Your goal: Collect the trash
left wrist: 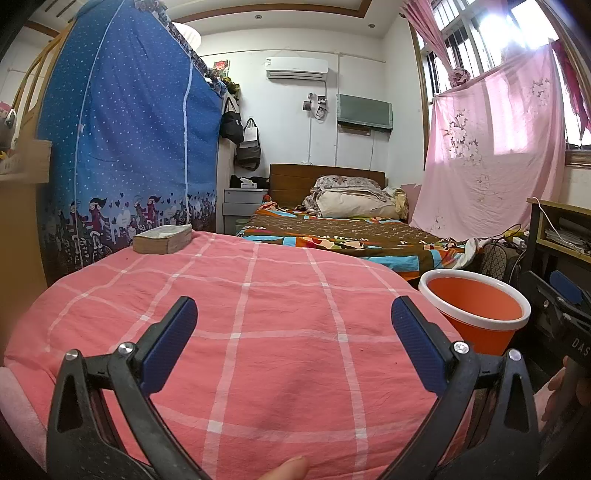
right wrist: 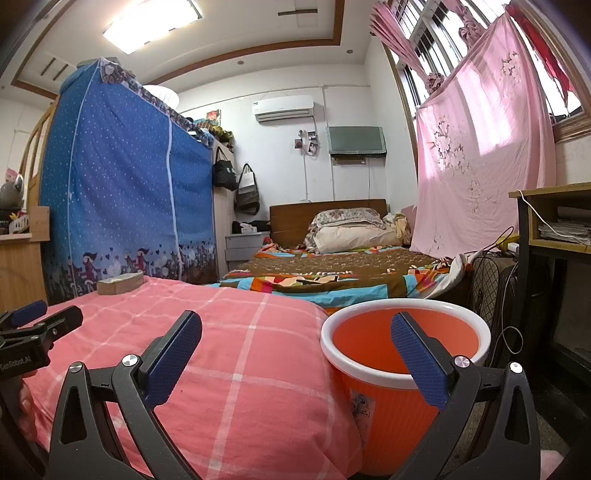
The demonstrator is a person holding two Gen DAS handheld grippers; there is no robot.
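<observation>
Both the left tongs [left wrist: 294, 343] and right tongs [right wrist: 296, 360] gape empty over the pink bed [left wrist: 258, 314]. The bin [right wrist: 402, 369] stands just beside the bed, handy for drops. No trash shows, only a tan packet [left wrist: 162, 239] at the far edge.

Daylight pours through the barred window [left wrist: 491, 33] and blows out to white glare above the hanging pink floral sheet [left wrist: 495, 147], which glows where sun passes through it. A rectangular ceiling lamp [right wrist: 151, 22], left of that window, also burns white. Both views are bright and sharp at centre. Fisheye bending curves the walls, and the corners darken.
</observation>
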